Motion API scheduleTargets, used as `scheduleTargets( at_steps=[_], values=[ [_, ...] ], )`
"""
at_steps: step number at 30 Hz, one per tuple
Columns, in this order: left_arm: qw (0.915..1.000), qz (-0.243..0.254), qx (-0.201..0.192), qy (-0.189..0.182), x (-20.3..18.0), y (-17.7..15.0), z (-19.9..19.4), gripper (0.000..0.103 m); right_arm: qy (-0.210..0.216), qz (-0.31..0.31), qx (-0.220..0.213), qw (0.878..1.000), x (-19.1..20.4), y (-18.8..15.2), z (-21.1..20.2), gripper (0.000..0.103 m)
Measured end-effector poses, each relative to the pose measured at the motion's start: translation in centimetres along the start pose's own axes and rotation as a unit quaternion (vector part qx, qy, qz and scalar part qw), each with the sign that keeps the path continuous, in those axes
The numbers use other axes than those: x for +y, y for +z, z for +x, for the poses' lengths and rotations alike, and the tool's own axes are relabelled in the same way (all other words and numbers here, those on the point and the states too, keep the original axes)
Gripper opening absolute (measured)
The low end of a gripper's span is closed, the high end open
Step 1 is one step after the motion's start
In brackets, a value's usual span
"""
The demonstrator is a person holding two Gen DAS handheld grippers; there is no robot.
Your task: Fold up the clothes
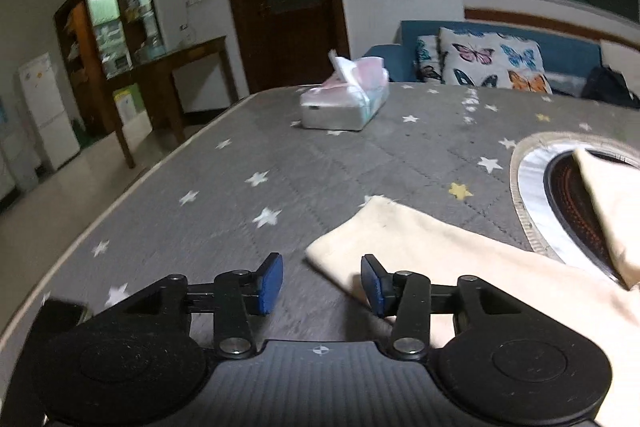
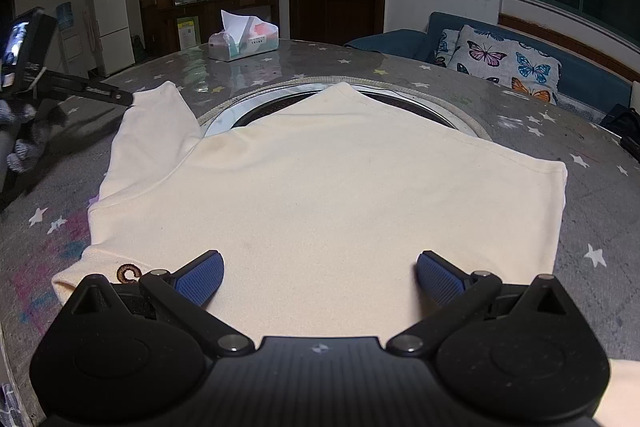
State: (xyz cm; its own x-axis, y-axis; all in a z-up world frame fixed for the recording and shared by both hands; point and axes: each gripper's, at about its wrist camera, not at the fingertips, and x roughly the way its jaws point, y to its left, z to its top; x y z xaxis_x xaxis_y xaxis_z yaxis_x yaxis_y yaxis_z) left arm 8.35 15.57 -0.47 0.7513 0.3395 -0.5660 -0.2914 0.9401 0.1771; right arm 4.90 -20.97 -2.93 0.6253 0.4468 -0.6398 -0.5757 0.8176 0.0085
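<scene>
Broadly spread over a grey star-print table cover: a cream garment, flat, its far edge lying across a round recessed ring in the tabletop, one sleeve reaching left. Farther back, a tissue box with one white sheet sticking up out of its slot. Over the garment's near hem, right gripper, blue pads far apart, gripping nothing. Low above the sleeve's end, left gripper, parted moderately, nothing between its pads.
</scene>
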Motion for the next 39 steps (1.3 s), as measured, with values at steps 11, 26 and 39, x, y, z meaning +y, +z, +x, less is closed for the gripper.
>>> scheduleTargets(
  at_steps=[11, 26, 39],
  values=[
    [0.9953, 0.056, 0.001, 0.079, -0.4, -0.6, 1.2, 0.048, 0.005, -0.002, 0.002, 1.000, -0.1, 0.2, -0.4, 0.103],
    [0.9944, 0.082, -0.052, -0.042, -4.9, 0.6, -7.8, 0.047, 0.032, 0.053, 0.025, 0.998, -1.5, -2.5, -8.6, 0.072],
    [0.9422, 0.207, -0.066, -0.255, -18.5, -2.8, -13.7, 0.047, 0.030, 0.079, 0.010, 0.996, -2.6, -4.4, -12.5, 0.056]
  ],
)
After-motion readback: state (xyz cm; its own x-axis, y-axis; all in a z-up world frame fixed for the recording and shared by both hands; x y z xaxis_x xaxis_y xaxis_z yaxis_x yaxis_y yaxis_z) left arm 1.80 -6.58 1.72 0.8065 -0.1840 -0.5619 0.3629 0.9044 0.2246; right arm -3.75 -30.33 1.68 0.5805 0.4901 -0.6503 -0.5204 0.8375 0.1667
